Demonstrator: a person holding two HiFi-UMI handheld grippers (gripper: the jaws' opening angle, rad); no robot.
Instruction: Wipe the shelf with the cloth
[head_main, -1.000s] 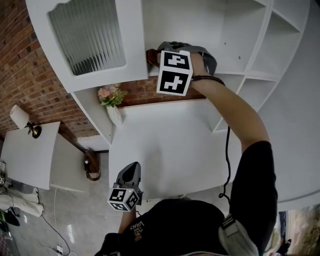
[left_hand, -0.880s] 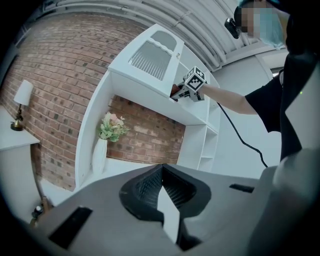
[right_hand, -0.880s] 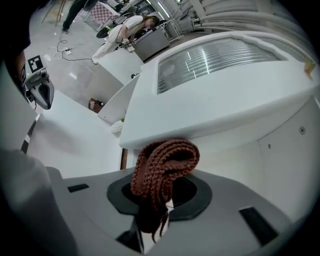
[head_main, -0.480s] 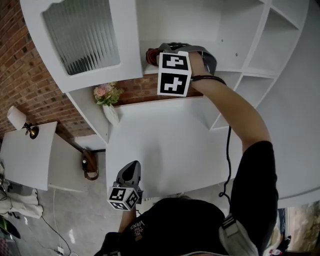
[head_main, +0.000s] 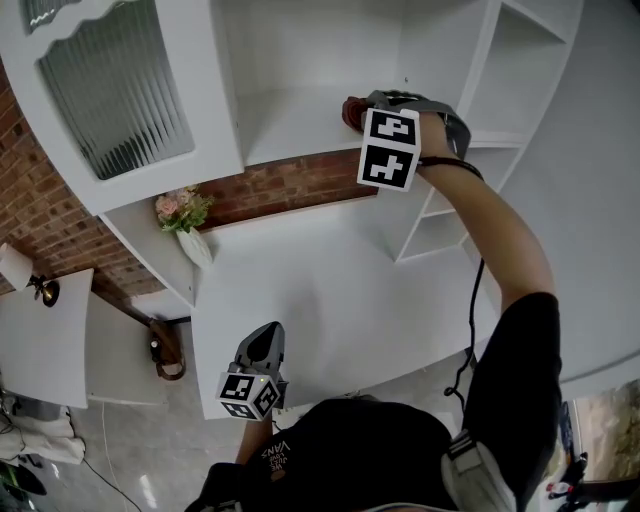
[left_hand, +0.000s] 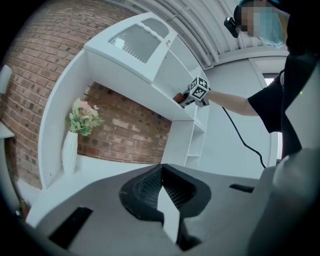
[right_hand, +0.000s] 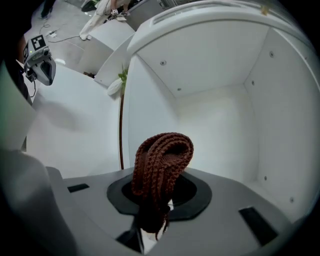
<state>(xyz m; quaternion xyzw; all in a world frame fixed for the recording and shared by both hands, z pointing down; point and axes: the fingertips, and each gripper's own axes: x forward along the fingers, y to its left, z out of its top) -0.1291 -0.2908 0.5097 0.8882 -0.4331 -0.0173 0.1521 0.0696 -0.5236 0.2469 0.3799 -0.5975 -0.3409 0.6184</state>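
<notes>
Shifts right along white shelf board (head_main: 290, 125), right gripper (right_hand: 160, 200) clenching bunched brown knitted cloth (right_hand: 162, 157) to wipe (left gripper (left_hand: 162, 192) closed empty, parked low).

From the head view, just a red-brown sliver of cloth (head_main: 350, 110) peeking past the marker cube (head_main: 390, 148), with the right gripper (right_hand: 151, 225) jaws buried behind it. No telling there whether touching the shelf (head_main: 290, 125). Close up, lower end of cloth swallowed between the jaws. From the left gripper view, a mere reddish speck. Cabinet door (head_main: 115, 90) chopped off by the top edge.
</notes>
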